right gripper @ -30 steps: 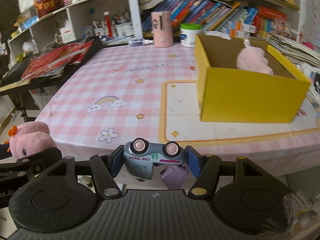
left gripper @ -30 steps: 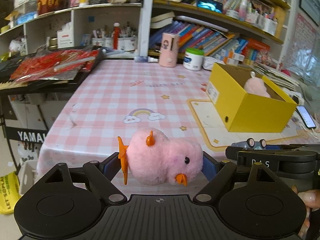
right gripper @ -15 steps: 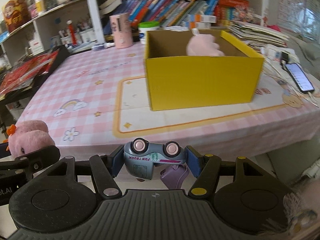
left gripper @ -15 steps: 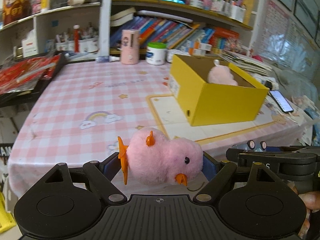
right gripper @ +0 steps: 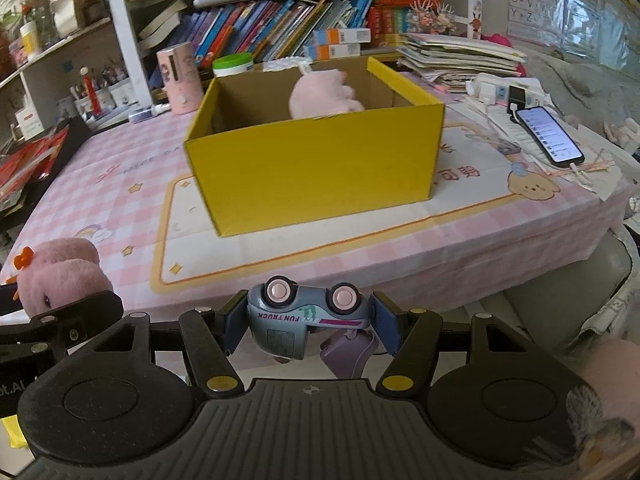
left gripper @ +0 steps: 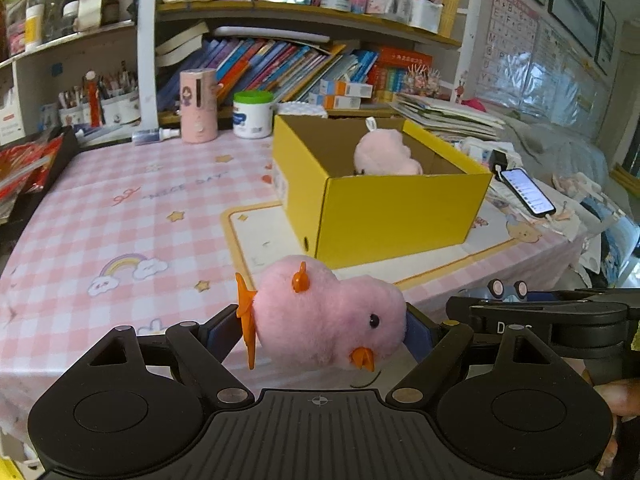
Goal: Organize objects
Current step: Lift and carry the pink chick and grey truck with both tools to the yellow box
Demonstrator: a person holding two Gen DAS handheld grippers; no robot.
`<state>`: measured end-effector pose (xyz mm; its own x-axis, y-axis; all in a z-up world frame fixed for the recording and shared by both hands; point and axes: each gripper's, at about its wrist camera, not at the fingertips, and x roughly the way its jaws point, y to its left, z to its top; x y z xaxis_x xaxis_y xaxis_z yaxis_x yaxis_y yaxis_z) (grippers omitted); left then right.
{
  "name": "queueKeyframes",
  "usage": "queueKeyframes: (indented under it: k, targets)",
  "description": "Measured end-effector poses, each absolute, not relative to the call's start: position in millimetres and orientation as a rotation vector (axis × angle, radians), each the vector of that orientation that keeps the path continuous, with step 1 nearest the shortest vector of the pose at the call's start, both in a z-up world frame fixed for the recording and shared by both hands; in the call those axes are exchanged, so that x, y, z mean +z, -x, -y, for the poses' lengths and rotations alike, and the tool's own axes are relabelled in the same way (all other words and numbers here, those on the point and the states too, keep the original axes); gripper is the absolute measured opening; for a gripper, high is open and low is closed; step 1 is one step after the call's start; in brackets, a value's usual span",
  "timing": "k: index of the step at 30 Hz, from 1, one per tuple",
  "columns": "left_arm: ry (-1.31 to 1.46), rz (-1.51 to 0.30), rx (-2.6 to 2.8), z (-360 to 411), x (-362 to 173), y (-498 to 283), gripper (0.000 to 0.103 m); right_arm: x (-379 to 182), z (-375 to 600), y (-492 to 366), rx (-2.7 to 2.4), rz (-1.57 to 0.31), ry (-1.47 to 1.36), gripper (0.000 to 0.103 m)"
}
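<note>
Pink checked table (right gripper: 120,168), yellow box (right gripper: 316,168), pink cylinder (left gripper: 198,106), white jar (left gripper: 253,114), phone (right gripper: 550,136), paper stack (right gripper: 460,56)

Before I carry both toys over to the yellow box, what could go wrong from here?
1. The toy truck is pinched upside down in the right gripper, with a purple part dangling below; it might snag the yellow box rim.
2. The two grippers are close side by side; entering the box together may make them collide.
3. A pink plush already lies inside, so the plush chick in the left gripper could land on it.
</note>
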<state>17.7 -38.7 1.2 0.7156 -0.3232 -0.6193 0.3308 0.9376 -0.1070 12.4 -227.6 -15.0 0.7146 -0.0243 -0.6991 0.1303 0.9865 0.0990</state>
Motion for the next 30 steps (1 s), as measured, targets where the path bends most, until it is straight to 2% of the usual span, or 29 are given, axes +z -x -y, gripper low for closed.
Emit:
queueKeyframes:
  k: [17,30]
  targets:
    - [-0.024,-0.643,-0.353,79.7,11.4,-48.7,0.084,-10.3,267.9,-50.7,-0.072,-0.772,-0.145,0.062]
    - [-0.002,-0.508,-0.331,113.1,38.2,-85.7,0.084,26.5,299.8,-90.7,-0.031,-0.637,-0.08,0.062]
